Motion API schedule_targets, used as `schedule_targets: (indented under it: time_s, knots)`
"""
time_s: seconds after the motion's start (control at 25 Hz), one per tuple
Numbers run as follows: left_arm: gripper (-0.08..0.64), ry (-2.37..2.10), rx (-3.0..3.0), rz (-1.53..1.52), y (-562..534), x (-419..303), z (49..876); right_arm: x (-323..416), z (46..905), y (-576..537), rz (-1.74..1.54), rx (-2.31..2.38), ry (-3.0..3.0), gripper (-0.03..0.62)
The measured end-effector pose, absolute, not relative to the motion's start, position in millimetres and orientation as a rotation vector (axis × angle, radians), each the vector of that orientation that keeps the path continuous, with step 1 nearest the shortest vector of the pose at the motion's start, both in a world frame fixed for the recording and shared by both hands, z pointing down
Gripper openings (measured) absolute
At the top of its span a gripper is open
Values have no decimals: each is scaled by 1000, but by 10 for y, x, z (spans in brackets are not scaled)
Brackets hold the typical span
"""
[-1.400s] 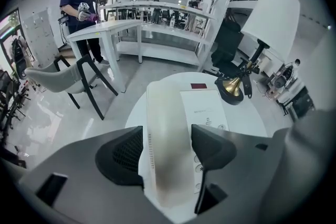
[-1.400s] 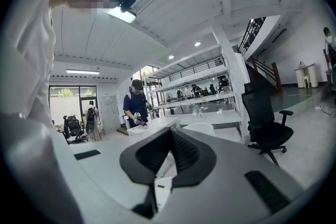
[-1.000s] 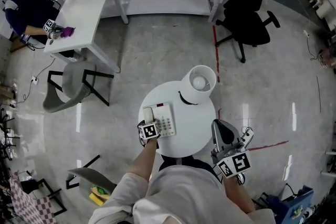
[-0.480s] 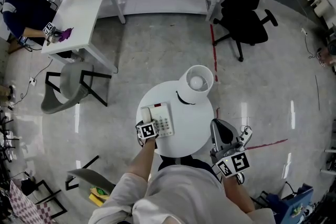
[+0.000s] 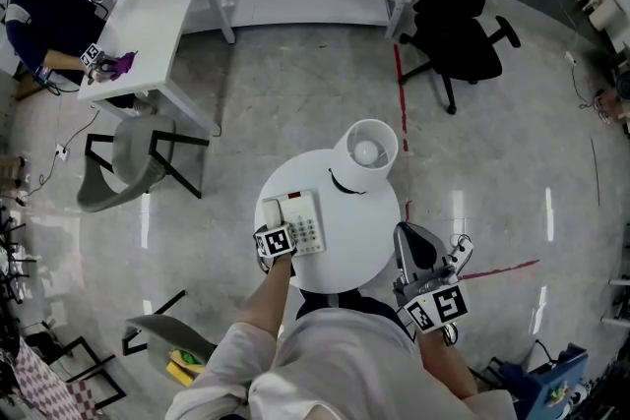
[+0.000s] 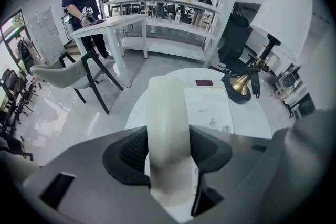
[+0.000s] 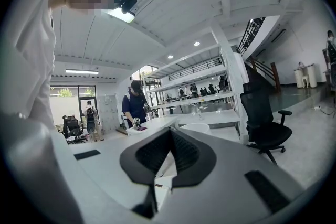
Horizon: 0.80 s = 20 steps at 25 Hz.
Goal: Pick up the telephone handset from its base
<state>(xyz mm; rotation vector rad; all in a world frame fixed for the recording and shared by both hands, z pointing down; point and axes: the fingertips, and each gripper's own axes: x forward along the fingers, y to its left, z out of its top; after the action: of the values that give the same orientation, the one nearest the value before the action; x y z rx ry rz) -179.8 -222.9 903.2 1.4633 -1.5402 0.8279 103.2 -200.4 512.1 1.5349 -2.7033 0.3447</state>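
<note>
The left gripper (image 6: 169,150) clasps the cream plastic handset (image 6: 167,107) crosswise — its long axis runs straight ahead beside the white keypad base (image 6: 210,110); the right gripper (image 7: 168,157), pinched empty, hangs well apart.

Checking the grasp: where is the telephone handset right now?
Centre of the head view: the handset sits between the left gripper's closed jaws, on the phone base's left side, on the round table.
</note>
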Motion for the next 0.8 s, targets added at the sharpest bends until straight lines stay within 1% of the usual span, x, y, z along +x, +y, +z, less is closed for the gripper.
schedule_targets:
  time_s: [0.8]
  knots:
    - [227,-1571,1515,798,-2148,-1806,8796,1054,5043,-1815,332,1539,-2734,8]
